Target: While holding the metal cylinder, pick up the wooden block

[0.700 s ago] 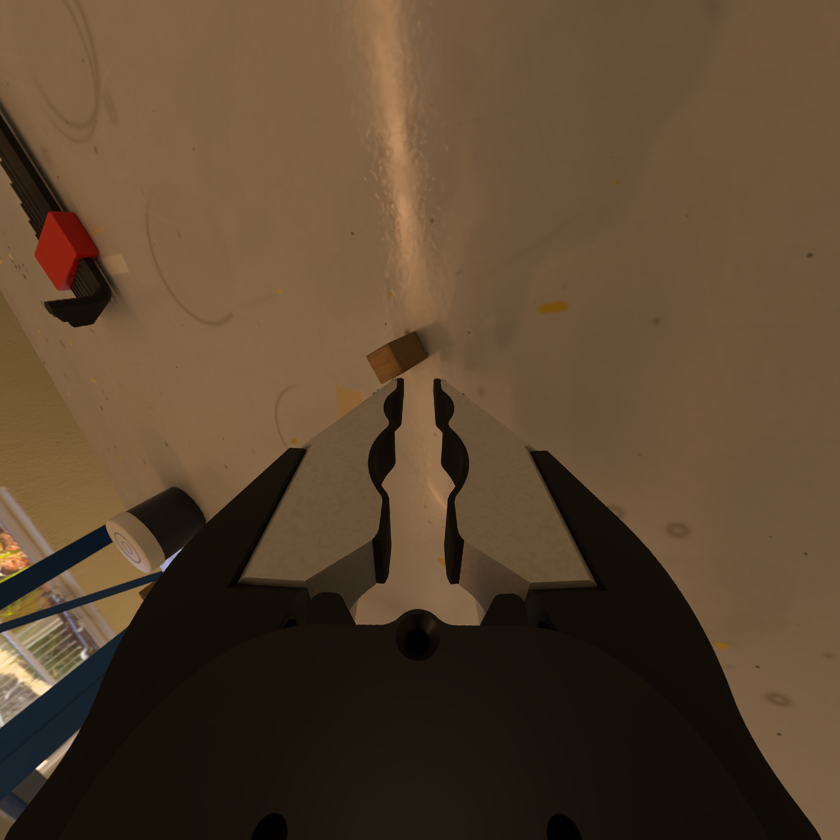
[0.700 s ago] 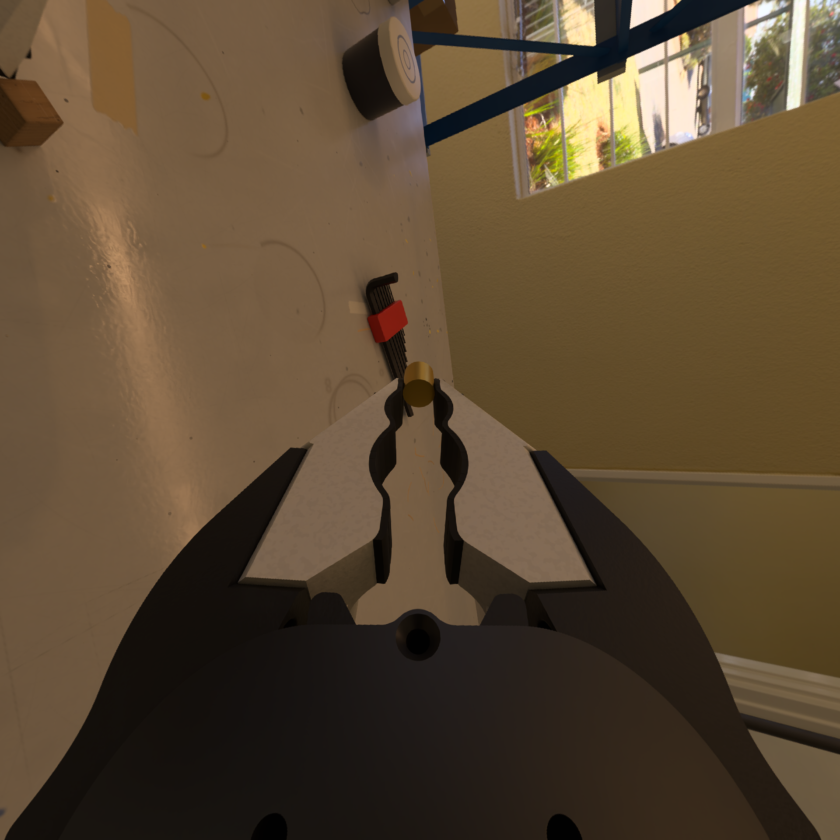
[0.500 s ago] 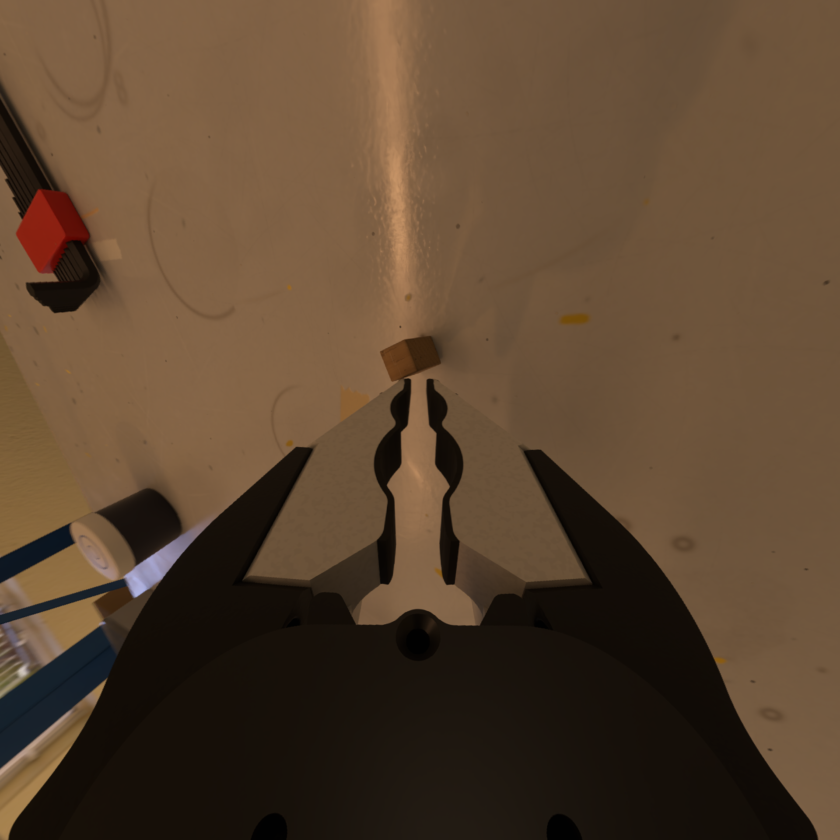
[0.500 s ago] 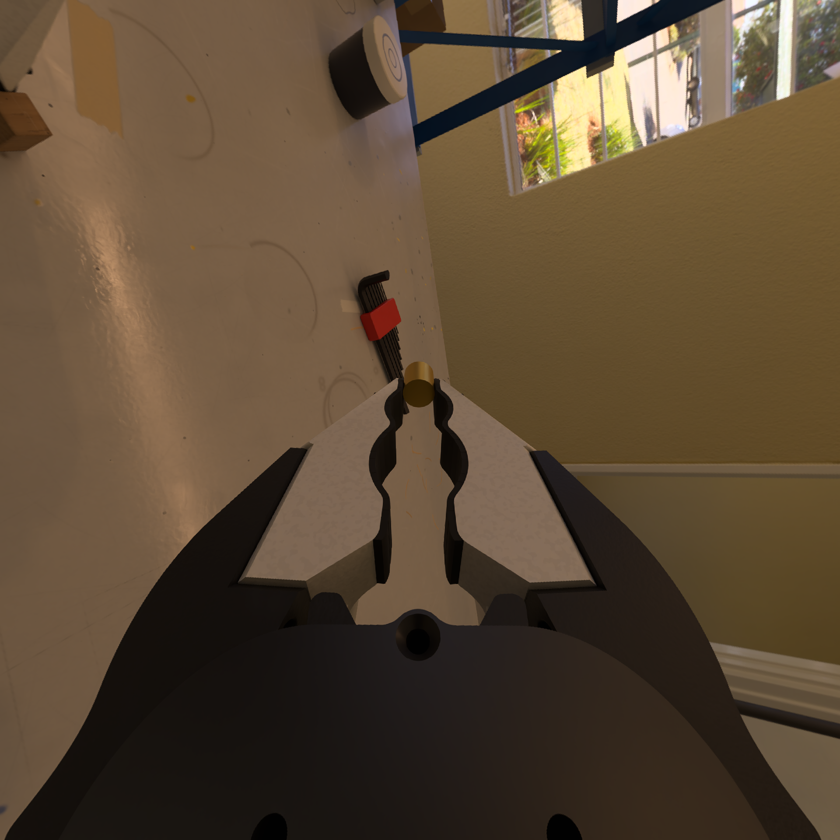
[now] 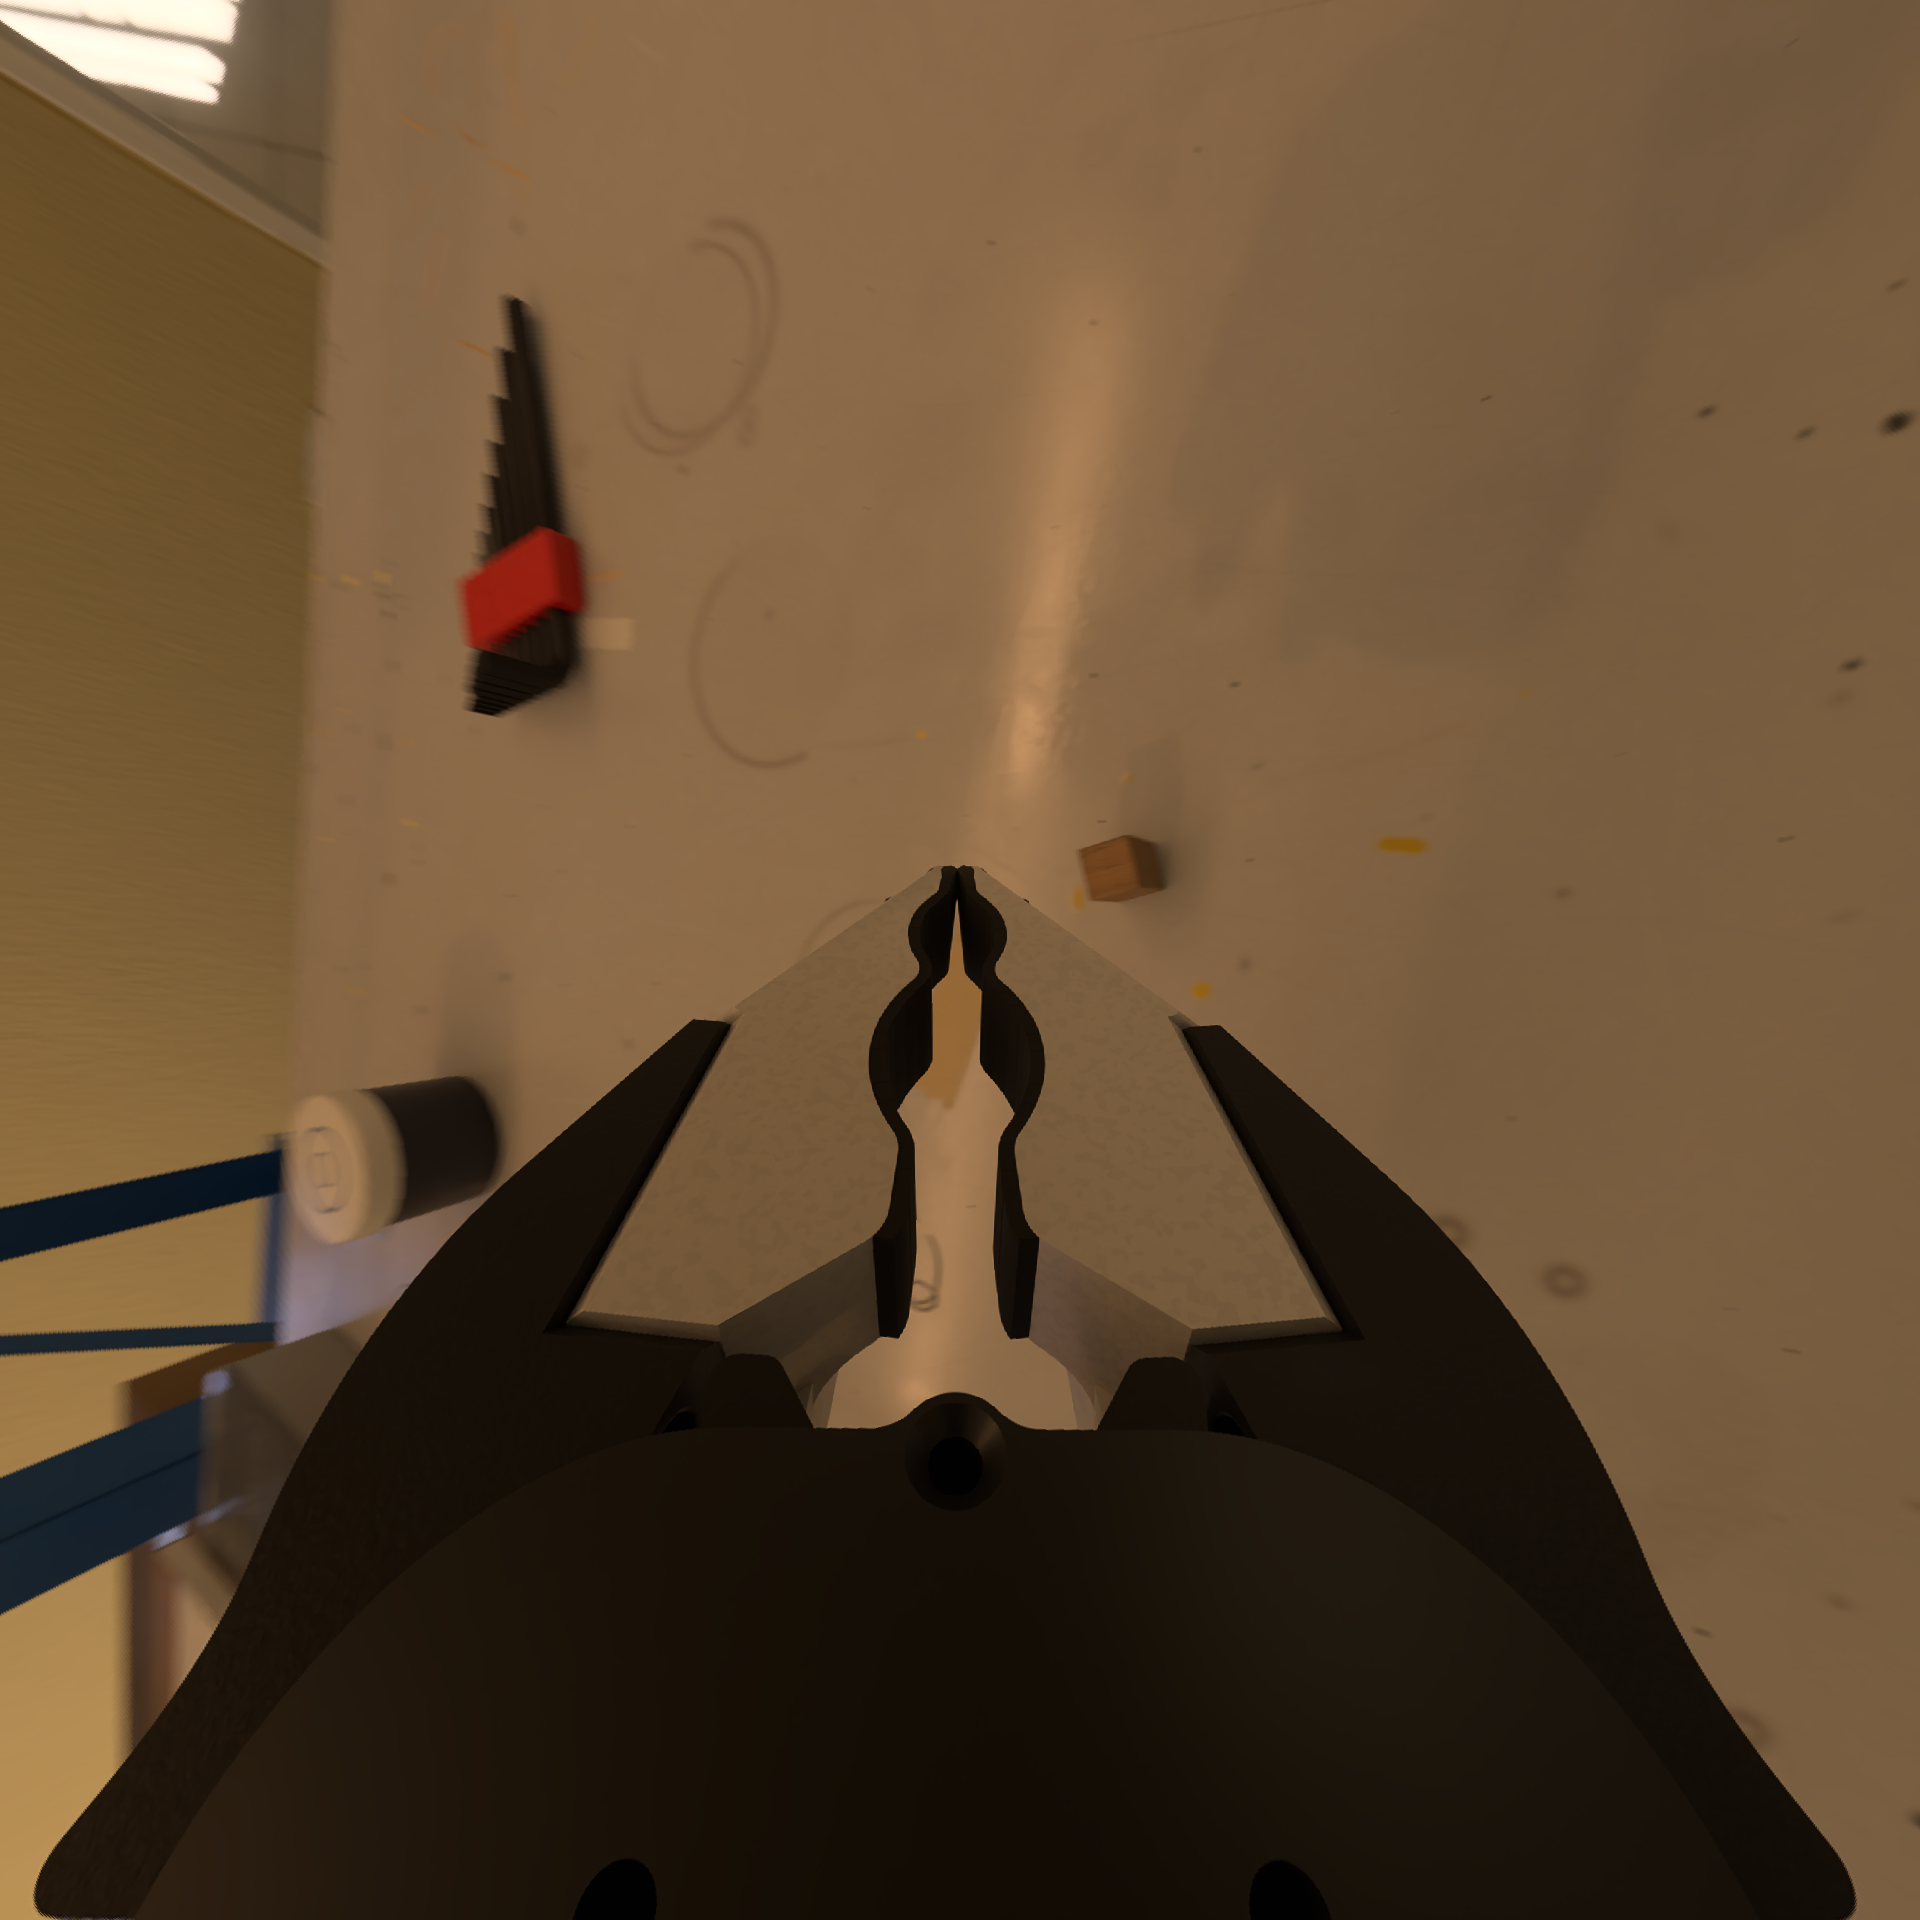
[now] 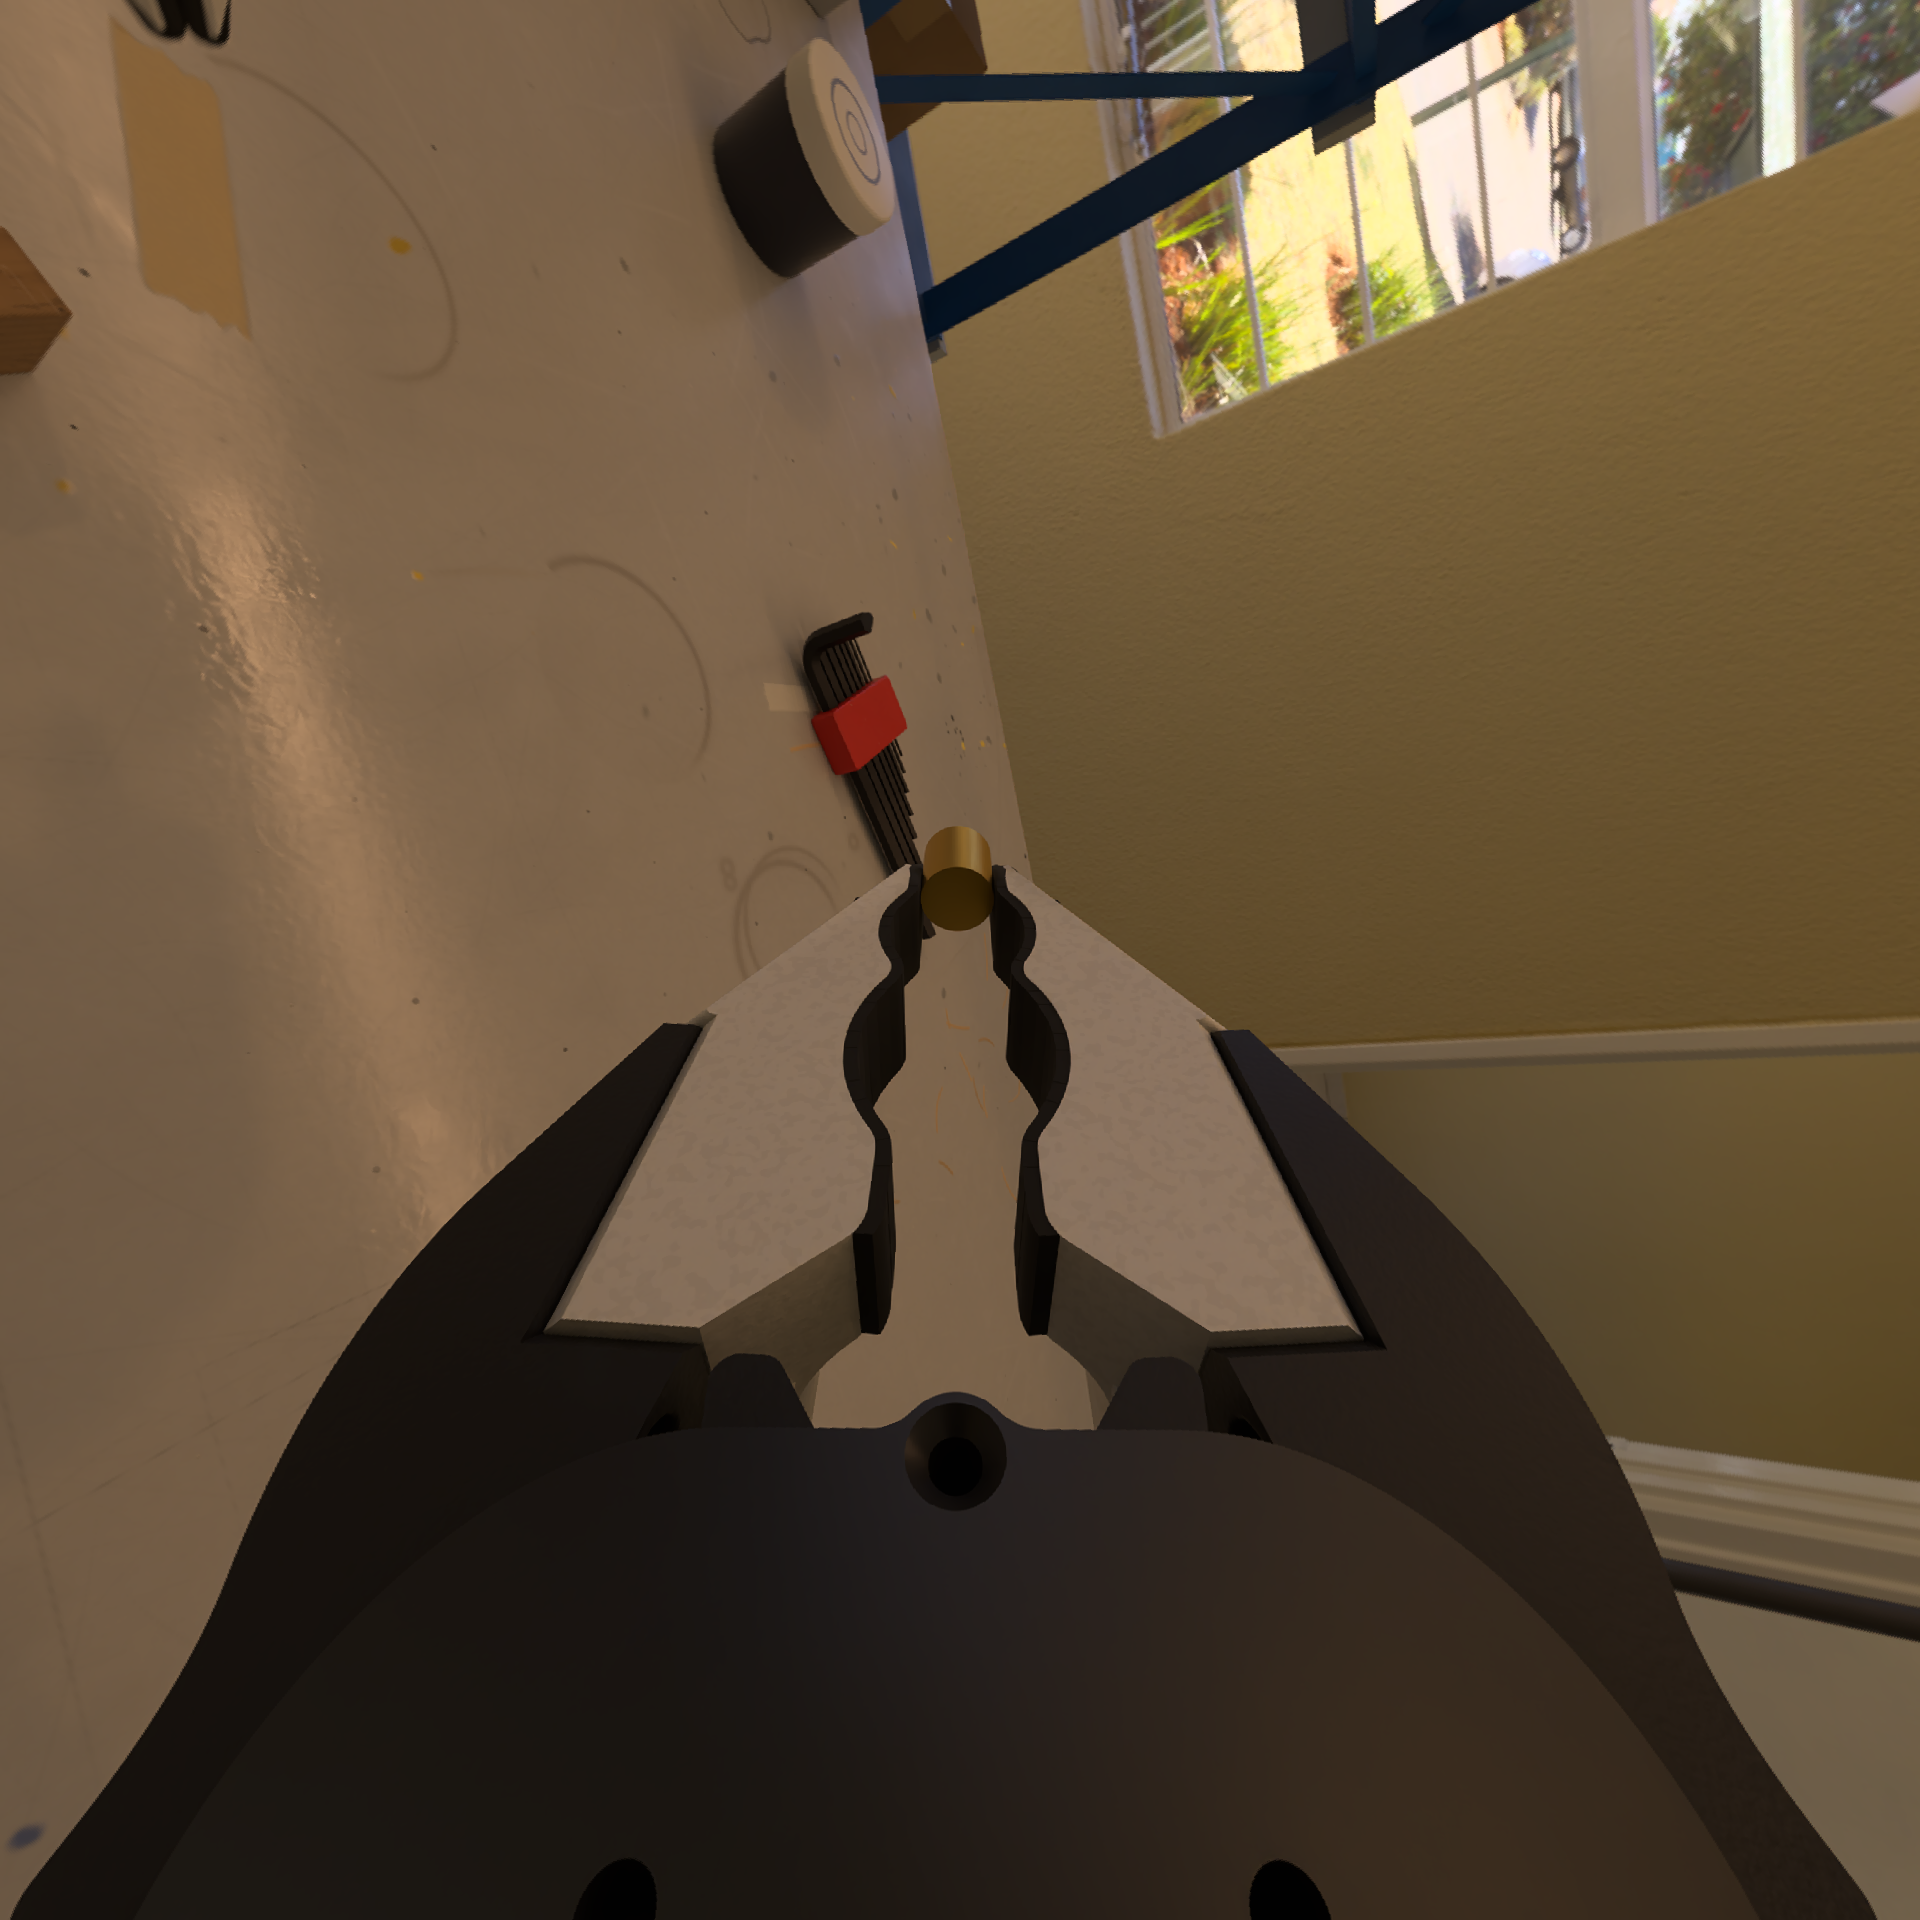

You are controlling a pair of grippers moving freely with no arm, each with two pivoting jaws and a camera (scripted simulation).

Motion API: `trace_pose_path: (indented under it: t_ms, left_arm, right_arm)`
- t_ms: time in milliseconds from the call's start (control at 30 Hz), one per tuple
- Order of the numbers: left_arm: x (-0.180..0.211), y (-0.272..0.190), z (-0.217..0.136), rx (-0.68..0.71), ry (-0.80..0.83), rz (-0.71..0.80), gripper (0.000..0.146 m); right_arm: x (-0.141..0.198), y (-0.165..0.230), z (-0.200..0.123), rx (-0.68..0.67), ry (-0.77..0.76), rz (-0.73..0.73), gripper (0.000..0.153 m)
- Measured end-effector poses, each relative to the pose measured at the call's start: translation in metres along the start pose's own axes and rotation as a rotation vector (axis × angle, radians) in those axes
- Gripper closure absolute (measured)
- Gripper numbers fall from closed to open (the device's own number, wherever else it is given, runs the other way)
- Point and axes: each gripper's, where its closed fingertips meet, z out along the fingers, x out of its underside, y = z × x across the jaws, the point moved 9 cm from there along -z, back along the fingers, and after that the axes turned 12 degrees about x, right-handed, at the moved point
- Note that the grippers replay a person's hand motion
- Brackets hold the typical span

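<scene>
The small wooden block (image 5: 1120, 868) lies on the pale tabletop (image 5: 1351, 520), just right of and beyond my left gripper's tips. My left gripper (image 5: 957, 873) is shut with nothing between its fingers. In the right wrist view my right gripper (image 6: 957, 883) is shut on the brass-coloured metal cylinder (image 6: 957, 878), held at the fingertips above the table near its edge. A corner of the wooden block (image 6: 26, 312) shows at the left edge of that view.
A black hex key set with a red holder (image 5: 520, 582) (image 6: 857, 727) lies near the table edge. A black cylinder with a white cap (image 5: 390, 1153) (image 6: 805, 156) stands nearby. A yellow wall (image 6: 1455, 727), a window and blue bars lie beyond the edge.
My left gripper's fingers have closed fully without the block, and the view has swung left, so the block now sits to the right of the tips. The right gripper still holds the cylinder.
</scene>
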Motion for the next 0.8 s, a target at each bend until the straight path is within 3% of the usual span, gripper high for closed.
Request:
trace_pose_path:
  t_ms: [133,200,367,467,567,800]
  left_arm:
    - [-0.003,-0.003,0.019,0.128,-0.017,-0.152,0.145]
    - [0.000,-0.002,0.032,0.220,0.023,-0.251,0.138]
    - [0.013,-0.003,0.056,0.266,0.110,-0.400,0.118]
    - [0.018,-0.003,0.063,0.316,0.091,-0.458,0.119]
    - [0.022,-0.001,0.064,0.309,0.057,-0.481,0.132]
    - [0.023,-0.006,0.064,0.294,0.005,-0.462,0.132]
  right_arm:
    - [-0.003,0.003,0.001,-0.016,-0.006,-0.011,0.141]
    - [-0.003,0.003,0.000,-0.017,-0.008,-0.008,0.141]
    - [-0.001,0.000,-0.001,-0.013,-0.008,0.013,0.141]
    - [-0.001,0.000,-0.002,-0.015,-0.012,0.014,0.141]
    - [-0.002,-0.001,-0.002,-0.012,-0.014,0.016,0.141]
    - [0.000,-0.004,-0.004,-0.005,-0.010,0.027,0.141]
